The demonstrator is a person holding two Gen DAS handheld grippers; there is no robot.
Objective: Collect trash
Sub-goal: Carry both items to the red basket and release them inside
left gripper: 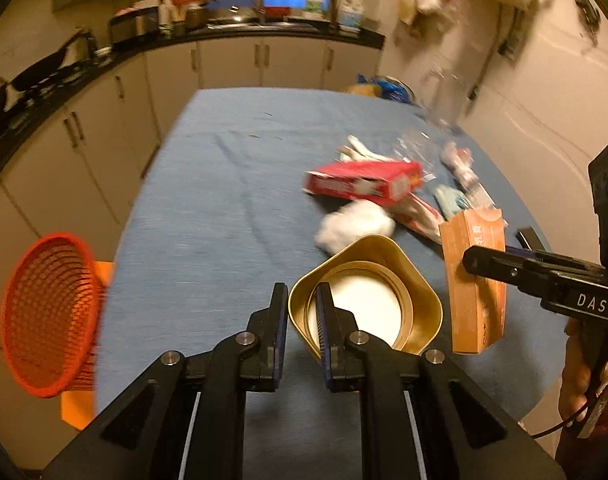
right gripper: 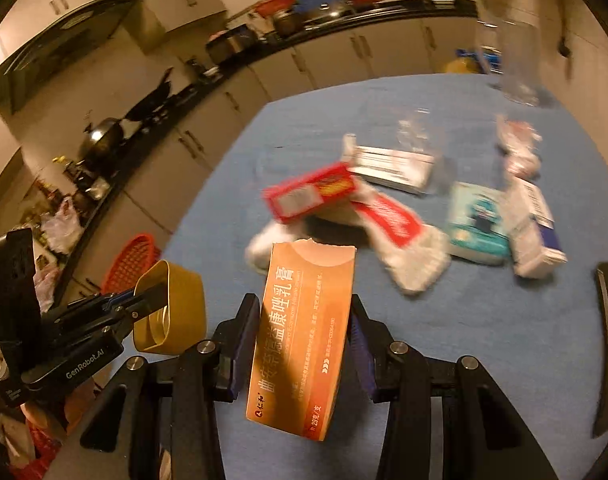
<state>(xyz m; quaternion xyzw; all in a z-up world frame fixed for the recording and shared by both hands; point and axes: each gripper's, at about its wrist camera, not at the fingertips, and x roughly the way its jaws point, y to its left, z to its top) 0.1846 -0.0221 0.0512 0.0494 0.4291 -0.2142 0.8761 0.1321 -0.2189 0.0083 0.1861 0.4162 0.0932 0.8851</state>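
My left gripper (left gripper: 301, 292) is shut on the rim of a gold tin (left gripper: 364, 300), with one finger inside and one outside. The tin hangs above the blue table (left gripper: 224, 200). My right gripper (right gripper: 302, 308) is shut on an upright orange carton (right gripper: 304, 340) with a torn top, also lifted off the table. From the right wrist, the gold tin (right gripper: 172, 308) sits in the left gripper (right gripper: 144, 304) at lower left. From the left wrist, the orange carton (left gripper: 474, 280) and right gripper (left gripper: 494, 250) are at right. A red mesh basket (left gripper: 48, 312) stands left of the table.
Loose trash lies on the right half of the table: a red box (left gripper: 364, 184), a white tissue wad (left gripper: 356, 226), a teal pack (right gripper: 478, 224), white cartons (right gripper: 392, 164) and clear plastic (right gripper: 420, 132). Kitchen cabinets and a cluttered counter (left gripper: 104, 56) run along the left and back.
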